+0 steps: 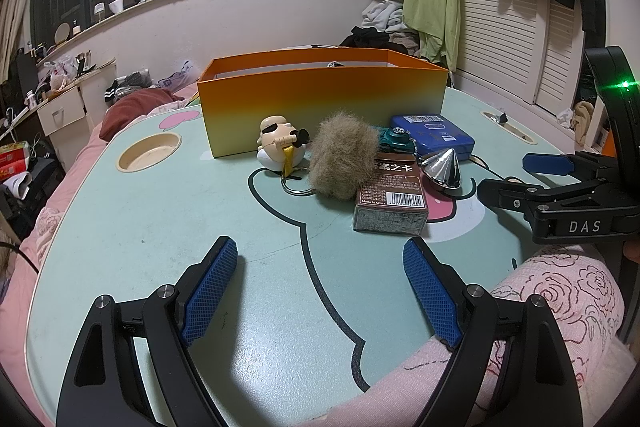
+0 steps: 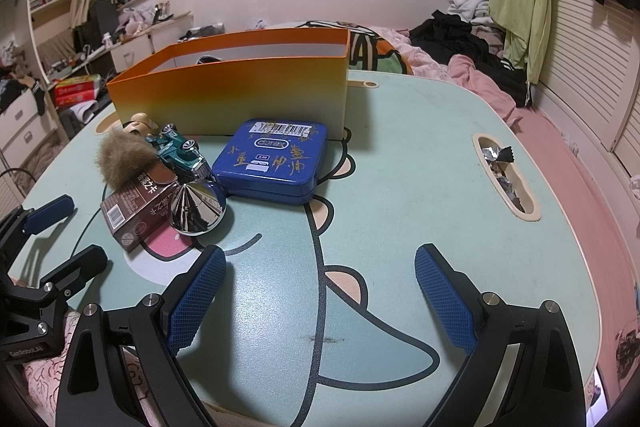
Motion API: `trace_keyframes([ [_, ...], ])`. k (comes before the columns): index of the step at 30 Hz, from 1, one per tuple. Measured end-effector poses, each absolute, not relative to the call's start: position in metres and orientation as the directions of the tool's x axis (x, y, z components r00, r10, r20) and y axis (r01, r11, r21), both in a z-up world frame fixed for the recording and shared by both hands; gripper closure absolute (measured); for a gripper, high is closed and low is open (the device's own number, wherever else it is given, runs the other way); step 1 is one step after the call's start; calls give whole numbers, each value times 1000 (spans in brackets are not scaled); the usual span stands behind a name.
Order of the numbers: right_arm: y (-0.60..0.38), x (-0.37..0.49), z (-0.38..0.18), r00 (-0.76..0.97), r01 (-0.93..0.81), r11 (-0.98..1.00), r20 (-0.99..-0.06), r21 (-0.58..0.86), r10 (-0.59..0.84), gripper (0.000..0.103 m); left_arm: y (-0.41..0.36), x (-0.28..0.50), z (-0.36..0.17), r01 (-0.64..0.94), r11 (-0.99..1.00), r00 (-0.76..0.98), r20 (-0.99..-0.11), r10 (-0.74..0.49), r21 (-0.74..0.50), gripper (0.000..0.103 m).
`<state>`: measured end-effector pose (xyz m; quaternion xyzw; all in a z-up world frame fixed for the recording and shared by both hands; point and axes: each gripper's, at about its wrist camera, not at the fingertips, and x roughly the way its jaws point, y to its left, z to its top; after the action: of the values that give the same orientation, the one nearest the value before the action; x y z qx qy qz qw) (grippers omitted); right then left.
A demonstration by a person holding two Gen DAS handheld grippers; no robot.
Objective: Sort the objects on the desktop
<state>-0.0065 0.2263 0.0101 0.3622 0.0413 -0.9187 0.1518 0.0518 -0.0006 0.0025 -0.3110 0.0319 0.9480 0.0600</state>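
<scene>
Inside orange box [image 2: 240, 91], one dark, unidentifiable item [image 2: 209, 59].

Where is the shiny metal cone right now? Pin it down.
In both views the metal cone lies on the table, leaning on the brown card box, just left of the blue tin.

**Readable print on the tools and the boxed goods**

The flat blue metal tin [image 2: 272, 163] carries the brand "durex" in a white oval on its lid, a barcode sticker above it, and gold handwritten characters too loose to read. The brown card box [image 1: 394, 195] shows "答案之卡", "Made in China" and a barcode. The right tool [image 1: 560, 183] bears "DAS"; the left tool [image 2: 48, 247] bears "GenRobot.AI" on its black body.
</scene>
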Motion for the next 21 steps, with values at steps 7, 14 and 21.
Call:
trace_keyframes([
  [7,227,-7,10,-692,309,-950,-678,35,-250,7,-1,51,3,-137,-990,-799,-593,100,18,18],
  [14,227,-6,10,-692,309,-950,-677,34,-249,7,2,56,31,-196,-980,-828,-531,178,-23,18],
  [21,227,-6,10,-692,309,-950,-677,35,-250,7,16,10,50,-198,-980,-813,-559,161,5,42],
])
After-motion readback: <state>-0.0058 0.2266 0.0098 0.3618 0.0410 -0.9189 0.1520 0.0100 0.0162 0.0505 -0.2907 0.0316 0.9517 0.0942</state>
